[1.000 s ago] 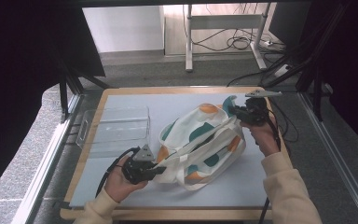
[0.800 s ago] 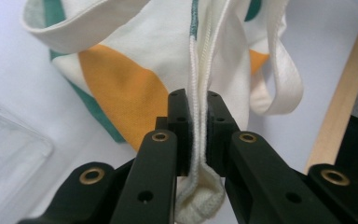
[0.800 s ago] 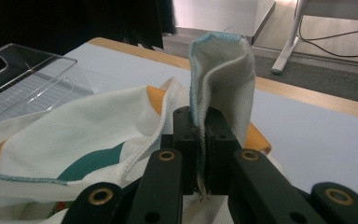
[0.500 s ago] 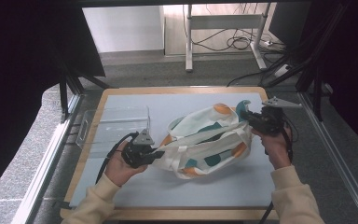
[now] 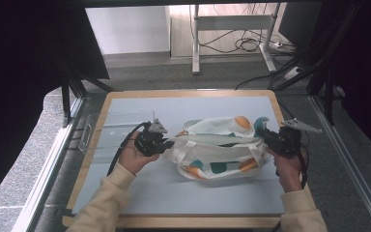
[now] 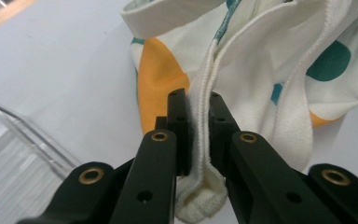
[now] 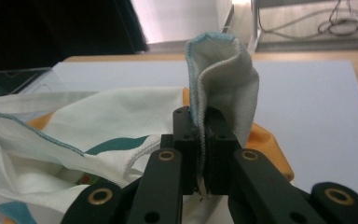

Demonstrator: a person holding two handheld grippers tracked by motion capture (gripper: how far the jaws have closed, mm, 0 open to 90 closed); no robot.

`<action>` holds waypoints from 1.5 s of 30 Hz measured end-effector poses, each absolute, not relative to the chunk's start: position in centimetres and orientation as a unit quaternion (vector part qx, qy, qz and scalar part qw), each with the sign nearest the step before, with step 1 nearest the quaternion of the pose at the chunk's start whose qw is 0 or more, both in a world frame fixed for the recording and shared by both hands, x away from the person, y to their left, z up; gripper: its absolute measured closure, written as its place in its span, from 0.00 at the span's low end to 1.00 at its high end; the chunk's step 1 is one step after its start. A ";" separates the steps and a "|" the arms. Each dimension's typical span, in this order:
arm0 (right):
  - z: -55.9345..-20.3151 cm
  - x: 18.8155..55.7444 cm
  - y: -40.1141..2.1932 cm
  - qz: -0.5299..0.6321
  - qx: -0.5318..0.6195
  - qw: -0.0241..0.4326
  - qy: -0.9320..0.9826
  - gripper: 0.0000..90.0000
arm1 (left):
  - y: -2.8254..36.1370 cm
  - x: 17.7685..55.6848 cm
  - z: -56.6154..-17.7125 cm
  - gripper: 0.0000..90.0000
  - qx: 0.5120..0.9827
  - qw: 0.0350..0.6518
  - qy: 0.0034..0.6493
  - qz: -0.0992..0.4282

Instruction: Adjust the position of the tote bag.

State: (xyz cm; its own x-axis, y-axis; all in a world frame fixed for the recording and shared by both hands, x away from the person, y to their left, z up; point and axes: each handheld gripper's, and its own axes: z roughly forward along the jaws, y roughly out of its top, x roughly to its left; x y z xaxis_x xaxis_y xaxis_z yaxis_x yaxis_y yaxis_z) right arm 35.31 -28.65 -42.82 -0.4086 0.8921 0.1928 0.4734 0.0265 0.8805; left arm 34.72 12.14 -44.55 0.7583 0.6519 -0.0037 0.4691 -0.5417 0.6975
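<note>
A white cloth (image 5: 217,147) printed with orange and teal spots lies bunched on the pale blue top of the table (image 5: 125,193), roughly at its middle, pulled out sideways between the two grippers. It is crumpled rather than flat — several layers fold over one another, with a thick hemmed edge running along the upper side from one gripper to the other.

The left gripper (image 5: 166,143), held in the person's left hand (image 5: 134,157), is at the cloth's left end. In the left gripper view its fingers (image 6: 179,121) are closed down to a narrow gap on a doubled, ribbed white hem (image 6: 200,140) that loops below them; an orange patch sits just behind.

The right gripper (image 5: 264,136), in the right hand (image 5: 289,169), is at the cloth's right end. In the right gripper view its fingers (image 7: 186,140) are pressed together on a folded corner of the cloth (image 7: 221,74) — the corner stands upright above them, edged with pale blue stitching.

A clear plastic tray (image 5: 101,130) rests on the table's left part, just behind the left gripper.
</note>
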 end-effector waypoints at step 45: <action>-40.3 32.3 -25.1 0.476 0.376 0.189 0.772 0.32 | 15.0 31.4 -42.7 0.33 0.831 0.423 0.344 0.110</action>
